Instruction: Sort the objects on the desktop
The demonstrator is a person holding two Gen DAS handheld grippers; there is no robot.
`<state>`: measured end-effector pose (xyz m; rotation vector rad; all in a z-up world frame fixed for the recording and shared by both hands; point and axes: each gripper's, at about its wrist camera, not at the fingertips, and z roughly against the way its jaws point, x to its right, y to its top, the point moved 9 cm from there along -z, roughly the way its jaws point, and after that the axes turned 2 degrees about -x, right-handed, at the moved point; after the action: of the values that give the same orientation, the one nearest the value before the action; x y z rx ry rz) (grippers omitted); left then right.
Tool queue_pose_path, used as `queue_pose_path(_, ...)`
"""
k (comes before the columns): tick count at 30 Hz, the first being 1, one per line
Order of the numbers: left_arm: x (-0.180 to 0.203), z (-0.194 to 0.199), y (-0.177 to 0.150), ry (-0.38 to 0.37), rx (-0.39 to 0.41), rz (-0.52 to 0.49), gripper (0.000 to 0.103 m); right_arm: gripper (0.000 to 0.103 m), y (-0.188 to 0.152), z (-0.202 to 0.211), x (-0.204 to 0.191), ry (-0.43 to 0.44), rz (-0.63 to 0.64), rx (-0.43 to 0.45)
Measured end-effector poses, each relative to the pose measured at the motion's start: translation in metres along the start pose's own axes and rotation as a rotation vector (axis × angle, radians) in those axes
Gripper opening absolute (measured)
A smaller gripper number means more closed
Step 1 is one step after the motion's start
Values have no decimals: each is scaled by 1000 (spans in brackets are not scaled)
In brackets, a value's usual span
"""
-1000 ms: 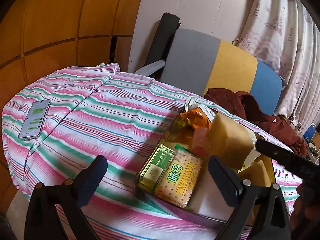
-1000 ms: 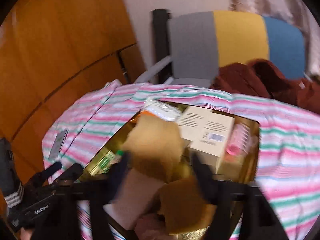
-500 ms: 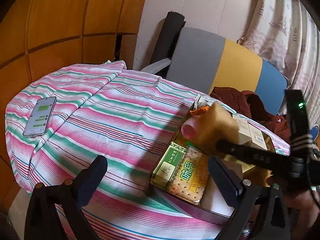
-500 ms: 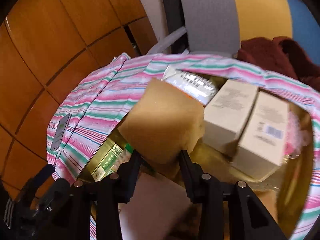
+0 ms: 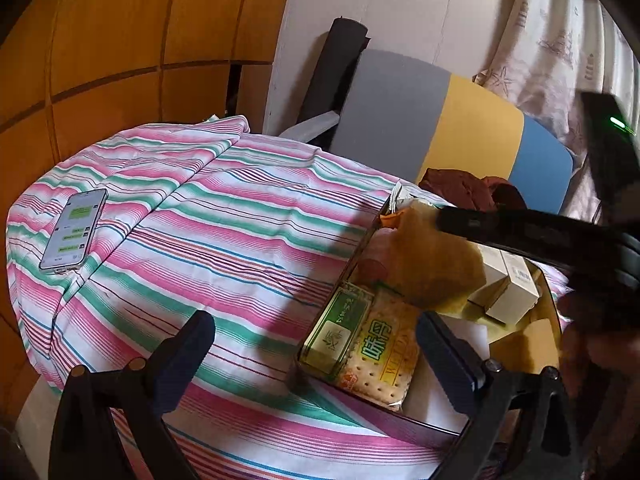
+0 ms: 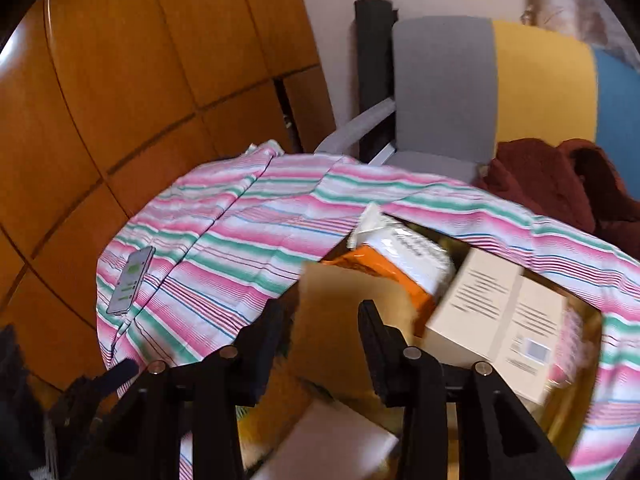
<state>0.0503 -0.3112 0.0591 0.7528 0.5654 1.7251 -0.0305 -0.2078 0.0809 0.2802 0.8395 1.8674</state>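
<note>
the tabletop (image 5: 224, 216), under a pink, green and white striped cloth, is mostly bare; only a phone (image 5: 74, 230) lies on it, far from everything else. nearly all the goods sit packed in a gold tray (image 5: 404, 420) at the near right of the tabletop, so the sorting looks, as a guess, barely begun: one piece is up out of the tray and the rest remain to be dealt with. where each item should end up the pictures do not say

in the tray, from big to small: two pale cardboard boxes (image 6: 500, 312) side by side, a white card or sheet (image 6: 332, 444) at the near end, a cracker packet (image 5: 380, 364) with a green tea box (image 5: 336, 330) touching it, an orange and white snack bag (image 6: 400, 256) at the far end, and something pink, partly hidden

the piece in play is a tan sponge block (image 6: 344, 320), soft-looking, with rounded, slightly ragged edges. it hangs above the tray's left part, over the cracker packet and tea box, touching nothing below as far as i can tell

the right hand-held gripper (image 6: 320, 320) is clamped on the sponge block, its jaws having just been closing in on it; the pads press its two sides. the left hand-held gripper (image 5: 316, 356) stands wide apart and holds nothing, low over the tabletop at the tray's near left corner
</note>
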Motion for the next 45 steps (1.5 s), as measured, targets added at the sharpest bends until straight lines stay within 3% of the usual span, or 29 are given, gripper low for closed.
queue_pose_path(2, 3, -2, -1, 1, -8, -7, 102, 40, 2, -18, -1, -39, 22, -31)
queue_pose_path(4, 6, -4, -2, -4, -16, -14, 102, 40, -3, -26, 15, -151, 56, -66)
queue_pose_path(5, 9, -5, -2, -14, -16, -21, 102, 40, -7, -25, 23, -150, 38, -78)
queue_pose_path(11, 33, -12, 3, -66, -14, -62, 102, 44, -16, -15, 36, -64, -41, -106)
queue_pose_path(14, 47, -15, 3, -75, -24, -100, 102, 50, -8, -16, 38, 25, -95, -70)
queue_pose_path(16, 54, -14, 3, -74, -23, -126, 102, 49, -8, 3, 46, 107, -187, -34)
queue_pose_path(18, 60, -10, 3, -95, -13, -143, 102, 49, -12, 40, 54, 135, -206, 45)
queue_pose_path(22, 73, 4, -3, -115, 20, -189, 102, 48, -45, 97, 66, 87, -196, 66)
queue_pose_path(25, 75, 9, -11, -128, 8, -173, 101, 33, -88, 116, 64, 104, -178, 2)
queue_pose_path(30, 83, 9, -28, -148, -18, -170, 101, 30, -127, 94, 66, 3, -127, -100)
queue_pose_path(37, 83, 9, -31, -86, -28, -201, 100, 28, -105, 69, 75, 44, -185, -42)
queue_pose_path(41, 71, 12, -24, -58, -2, -170, 99, 30, -90, 86, 75, 84, -213, 27)
queue_pose_path(45, 62, 16, -18, -66, 12, -124, 98, 30, -53, 74, 57, 110, -179, 27)
